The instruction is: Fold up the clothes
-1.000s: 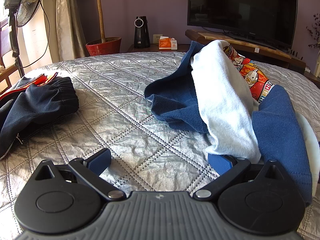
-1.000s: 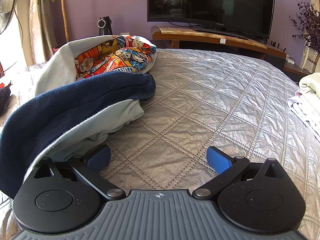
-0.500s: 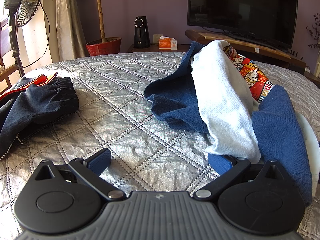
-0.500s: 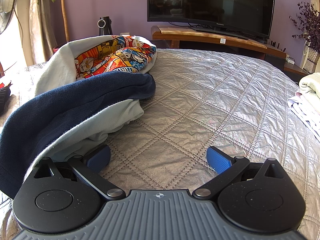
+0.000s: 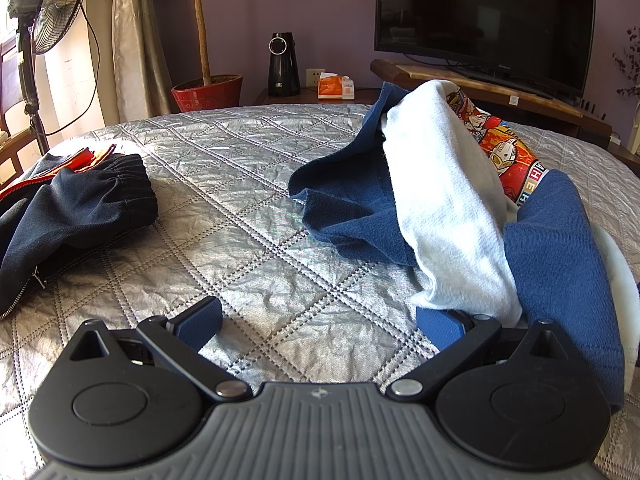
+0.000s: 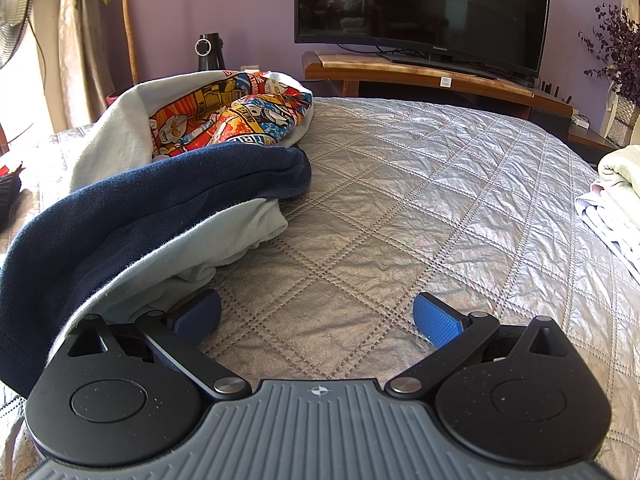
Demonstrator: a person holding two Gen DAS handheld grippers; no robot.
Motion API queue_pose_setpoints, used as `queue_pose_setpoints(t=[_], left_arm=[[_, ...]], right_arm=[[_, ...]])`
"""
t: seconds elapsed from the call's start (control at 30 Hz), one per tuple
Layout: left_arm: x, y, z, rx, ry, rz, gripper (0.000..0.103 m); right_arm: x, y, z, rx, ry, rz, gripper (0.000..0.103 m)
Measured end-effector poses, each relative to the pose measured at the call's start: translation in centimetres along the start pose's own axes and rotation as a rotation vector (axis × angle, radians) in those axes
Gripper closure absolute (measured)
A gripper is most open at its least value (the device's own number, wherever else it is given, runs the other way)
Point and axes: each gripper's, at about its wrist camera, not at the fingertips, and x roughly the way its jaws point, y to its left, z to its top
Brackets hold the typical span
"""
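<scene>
The crumpled navy-and-white cotton garment with a cartoon print is lying bunched between 2 grippers, probably soft, light and floppy. The left gripper and right gripper are both resting spread wide, grasping nothing, on the silver quilted bedspread. I judge its near white hem is offering the best hold.

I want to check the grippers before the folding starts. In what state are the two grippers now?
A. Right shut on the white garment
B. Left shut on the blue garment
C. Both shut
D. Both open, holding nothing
D: the left gripper and the right gripper both have their fingers spread wide, with only the silver quilted bedspread between them.

Purple wall, TV on wood stand, fan w/ sunlit curtain.
</scene>
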Motion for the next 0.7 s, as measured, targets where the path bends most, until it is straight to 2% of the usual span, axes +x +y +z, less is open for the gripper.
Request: queue_pose_setpoints(t=[0.43,0.53,0.6,0.63,0.7], left_arm=[[-0.2,0.3,0.0,0.009,0.010,-0.016,0.001],[-0.4,1.2,0.3,-0.004,0.033,-0.009,0.000],[-0.5,2.0,0.7,-0.034,0.051,0.015,0.002],[-0.6,2.4,0.8,-0.049,0.059,0.027,0.004],[-0.7,3.2,1.2,-0.078,0.076,0.052,0.008]], right_arm=[[0.1,0.1,0.1,-0.007,0.006,0.002,0.000],[0.1,-0.4,0.9,-0.053,0.068,0.052,0.001],[-0.4,-1.2,1.4,-0.049,0.091,0.017,0.004],[-1.0,-1.8,1.7,-0.038,0.071,-0.030,0.007],[-3.1,-3.1,2.0,-0.011,-0.029,-0.132,0.006]])
